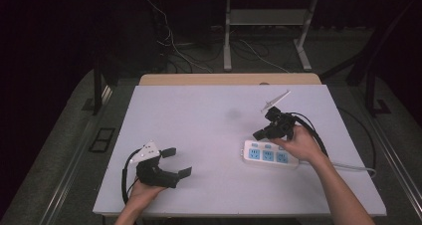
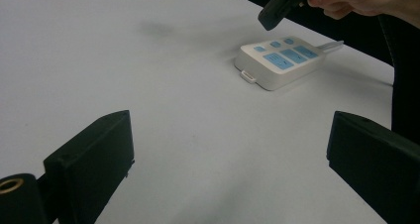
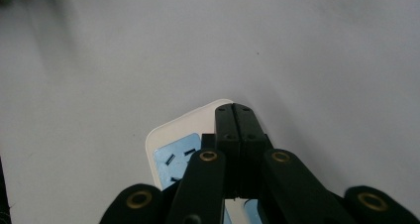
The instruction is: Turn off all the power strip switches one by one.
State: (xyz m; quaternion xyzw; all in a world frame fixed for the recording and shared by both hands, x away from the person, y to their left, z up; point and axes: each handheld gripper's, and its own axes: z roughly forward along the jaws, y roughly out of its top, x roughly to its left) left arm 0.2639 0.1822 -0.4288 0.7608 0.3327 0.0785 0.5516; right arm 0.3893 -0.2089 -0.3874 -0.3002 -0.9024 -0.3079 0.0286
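A white power strip [image 1: 269,155] with blue socket faces lies on the right half of the white table [image 1: 199,120]; its cable runs off to the right. My right gripper [image 1: 260,134] hovers just above the strip's left end, tilted down, jaws pressed together with nothing between them. In the right gripper view the shut jaws [image 3: 234,116] overlap the strip's corner [image 3: 171,147]. My left gripper [image 1: 176,161] rests near the front left of the table, jaws wide apart and empty. The left gripper view shows the power strip [image 2: 280,60] farther off, with the right gripper's tip [image 2: 271,17] above it.
A wooden board [image 1: 229,79] borders the table's far edge. Behind it stand metal desk legs [image 1: 227,41] and loose cables on the floor. The grippers' black cables trail beside each hand.
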